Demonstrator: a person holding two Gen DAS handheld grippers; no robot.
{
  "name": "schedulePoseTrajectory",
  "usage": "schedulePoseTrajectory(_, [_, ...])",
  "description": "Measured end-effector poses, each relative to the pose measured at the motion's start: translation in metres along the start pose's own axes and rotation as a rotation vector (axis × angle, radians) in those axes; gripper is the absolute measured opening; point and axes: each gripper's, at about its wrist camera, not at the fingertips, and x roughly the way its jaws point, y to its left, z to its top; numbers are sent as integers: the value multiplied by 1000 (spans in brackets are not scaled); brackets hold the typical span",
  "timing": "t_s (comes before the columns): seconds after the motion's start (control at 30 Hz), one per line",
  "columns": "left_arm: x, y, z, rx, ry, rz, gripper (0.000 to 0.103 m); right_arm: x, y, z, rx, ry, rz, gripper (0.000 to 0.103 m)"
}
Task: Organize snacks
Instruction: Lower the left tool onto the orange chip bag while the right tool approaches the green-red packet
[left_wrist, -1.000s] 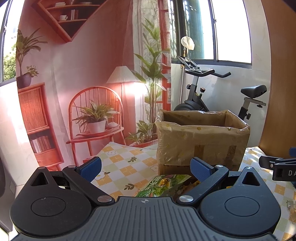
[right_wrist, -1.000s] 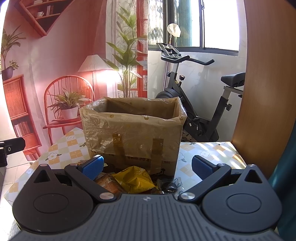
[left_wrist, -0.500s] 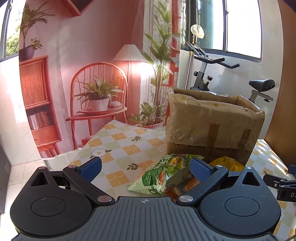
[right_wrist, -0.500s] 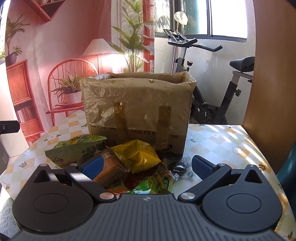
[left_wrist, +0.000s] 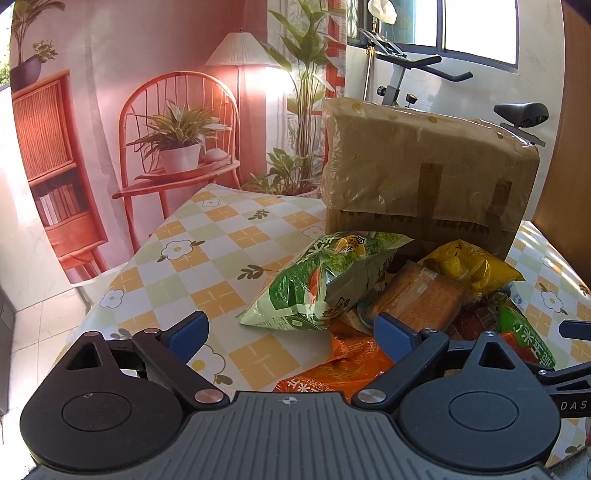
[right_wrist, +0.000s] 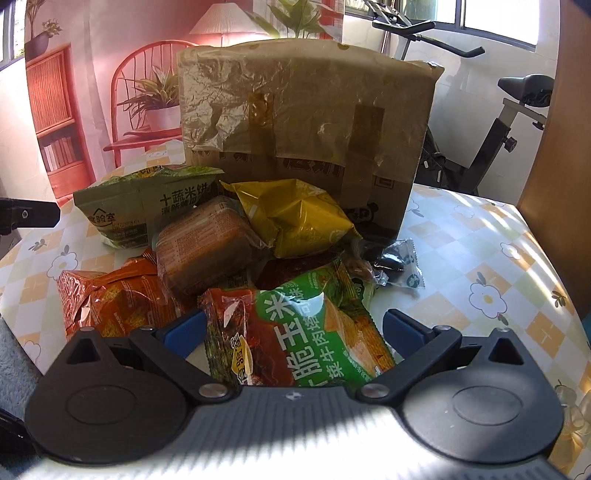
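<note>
Snacks lie heaped on a table with a checked, flowered cloth (left_wrist: 207, 258), just in front of a cardboard box (left_wrist: 424, 173) wrapped in crinkled clear film and brown tape.

From the left wrist view, the left gripper (left_wrist: 291, 334) hangs above the near edge of the heap with its jaws wide but closing. Between its blue pads sit the lower corner of a pale green rice-cracker bag (left_wrist: 328, 280) and part of an orange packet (left_wrist: 343, 365); the pads press on neither. The green bag lies tilted at the left of the pile. To its right rests a brown wrapped pack (left_wrist: 424, 295), and behind that a yellow bag (left_wrist: 476, 266) right up against the box front. A bright green packet (left_wrist: 524, 332) shows at the right, near the dark tip of the other tool at the frame edge.

From the right wrist view, the right gripper (right_wrist: 293, 328) has its fingers spread wide over the bright green and red packet (right_wrist: 303, 332), which lies between the pads without being squeezed. Left of it is the orange packet (right_wrist: 114, 295); behind that, the brown pack (right_wrist: 203, 243) leans on the heap. The pale green bag (right_wrist: 147, 206) lies at the left rear and the yellow bag (right_wrist: 295, 218) at the foot of the box (right_wrist: 306, 125). A small clear sachet (right_wrist: 399, 262) with dark contents lies on the cloth (right_wrist: 480, 258) just right of the pile.
</note>
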Motion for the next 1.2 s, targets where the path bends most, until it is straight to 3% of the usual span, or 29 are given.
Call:
schedulePoseTrajectory(0.17, [5,2,-4,-6,21,2,97,11,18,-9,-117,28,-14,103])
schedulePoseTrajectory(0.5, [19,2,-13,-14,76,-25,97,41,53,-42,-408,21,-167,103])
schedulePoseTrajectory(0.63, [26,-2,-16,-7,101,-59,97,47,41,-39,-371,22,-185,94])
schedulePoseTrajectory(0.77, [33,-9,-19,20,117,-122,97,46,27,-31,-314,19,-149,86])
schedulePoseTrajectory(1.2, [51,-16,-18,109,124,-232,97,27,2,-10,-133,-7,-28,81])
